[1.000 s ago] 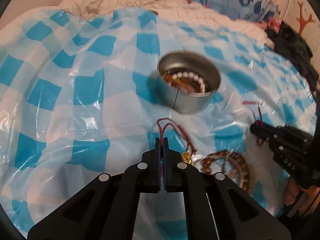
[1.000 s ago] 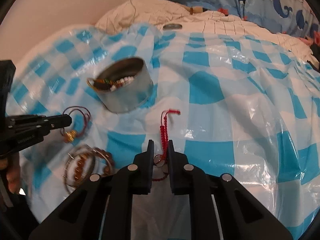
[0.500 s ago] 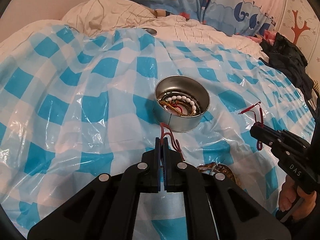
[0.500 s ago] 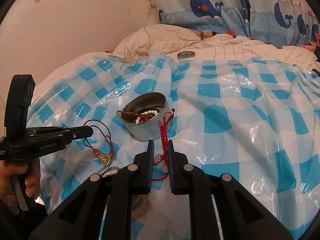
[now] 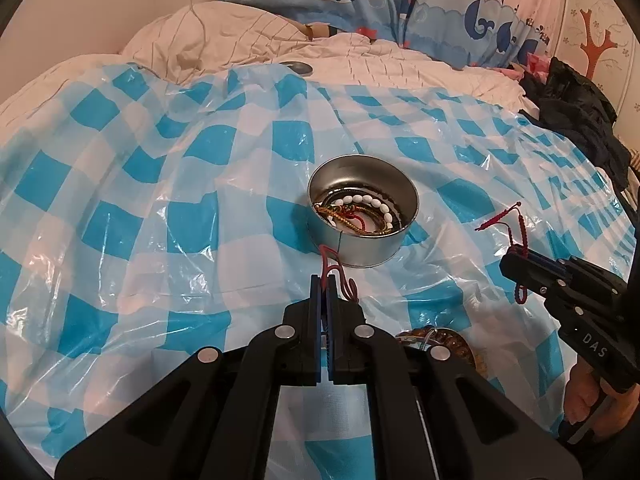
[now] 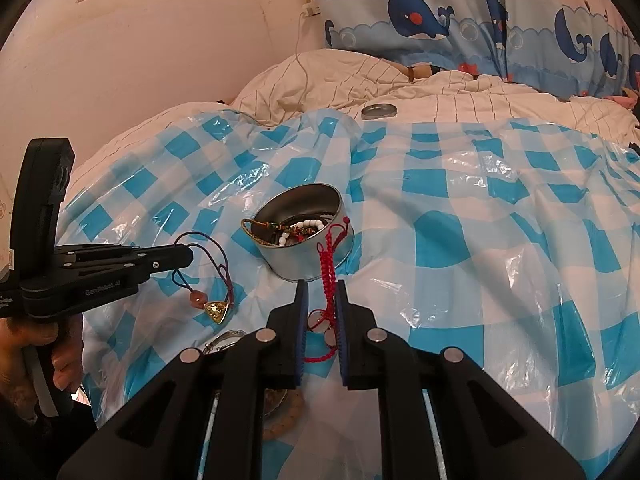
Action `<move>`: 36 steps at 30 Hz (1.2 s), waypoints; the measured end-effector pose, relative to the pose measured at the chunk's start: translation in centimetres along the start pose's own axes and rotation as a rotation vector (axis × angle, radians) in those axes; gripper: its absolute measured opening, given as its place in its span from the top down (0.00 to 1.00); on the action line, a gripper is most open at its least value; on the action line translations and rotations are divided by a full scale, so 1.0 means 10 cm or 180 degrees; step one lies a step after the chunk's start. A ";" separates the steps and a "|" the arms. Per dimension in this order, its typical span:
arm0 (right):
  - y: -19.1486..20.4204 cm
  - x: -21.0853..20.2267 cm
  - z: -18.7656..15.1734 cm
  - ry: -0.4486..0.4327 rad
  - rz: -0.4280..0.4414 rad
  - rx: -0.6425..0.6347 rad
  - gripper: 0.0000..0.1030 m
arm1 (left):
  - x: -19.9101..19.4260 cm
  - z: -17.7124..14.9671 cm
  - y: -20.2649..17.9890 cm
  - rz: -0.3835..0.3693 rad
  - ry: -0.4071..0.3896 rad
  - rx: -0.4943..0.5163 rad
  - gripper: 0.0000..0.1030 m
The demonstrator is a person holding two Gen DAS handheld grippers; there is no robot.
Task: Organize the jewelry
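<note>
Left gripper clamps dark-red cord necklace with gold pendant; right gripper pinches red braided bracelet. Both hang near round silver tin holding beads. Beaded bangles lie below on blue-checked plastic sheet.

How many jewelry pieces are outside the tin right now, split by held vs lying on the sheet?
Held in a gripper: 2, the cord necklace with gold pendant in the left gripper and the red braided bracelet in the right gripper.
Lying on the sheet: at least 1, the brown bead bracelet; the gripper hides part of that spot.
Total: at least 3.
</note>
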State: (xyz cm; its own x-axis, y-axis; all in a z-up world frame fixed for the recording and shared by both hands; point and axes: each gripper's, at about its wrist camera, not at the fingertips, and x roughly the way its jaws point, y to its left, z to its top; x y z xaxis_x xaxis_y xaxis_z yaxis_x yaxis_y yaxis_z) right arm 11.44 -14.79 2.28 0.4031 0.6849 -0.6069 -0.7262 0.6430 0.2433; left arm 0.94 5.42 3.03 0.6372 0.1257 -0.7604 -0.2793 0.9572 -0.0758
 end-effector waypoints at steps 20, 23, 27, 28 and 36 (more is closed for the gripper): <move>-0.23 0.25 -0.13 0.0462 -0.0254 0.0252 0.60 | 0.22 -0.01 0.34 0.0004 0.0086 -0.0613 0.51; -0.24 0.29 -0.15 0.0524 -0.0321 0.0255 0.50 | 0.32 -0.03 0.24 0.0078 0.0177 -0.0492 0.43; -0.25 0.42 -0.21 0.0717 -0.0381 0.0229 0.44 | 0.52 -0.10 0.08 0.0177 0.0387 -0.0207 0.37; -0.23 0.45 -0.22 0.0745 -0.0428 0.0164 0.44 | 0.56 -0.12 0.04 0.0201 0.0436 -0.0132 0.37; -0.25 0.41 -0.22 0.0753 -0.0445 0.0114 0.85 | 0.60 -0.16 -0.10 0.0173 0.0545 0.0143 0.79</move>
State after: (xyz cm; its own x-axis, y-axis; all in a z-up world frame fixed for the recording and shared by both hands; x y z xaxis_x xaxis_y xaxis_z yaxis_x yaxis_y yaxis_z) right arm 13.63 -14.37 -2.50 0.3536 0.4924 -0.7953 -0.6510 0.7401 0.1688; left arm 3.89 4.83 -2.44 0.4893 0.1349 -0.8616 -0.2752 0.9614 -0.0057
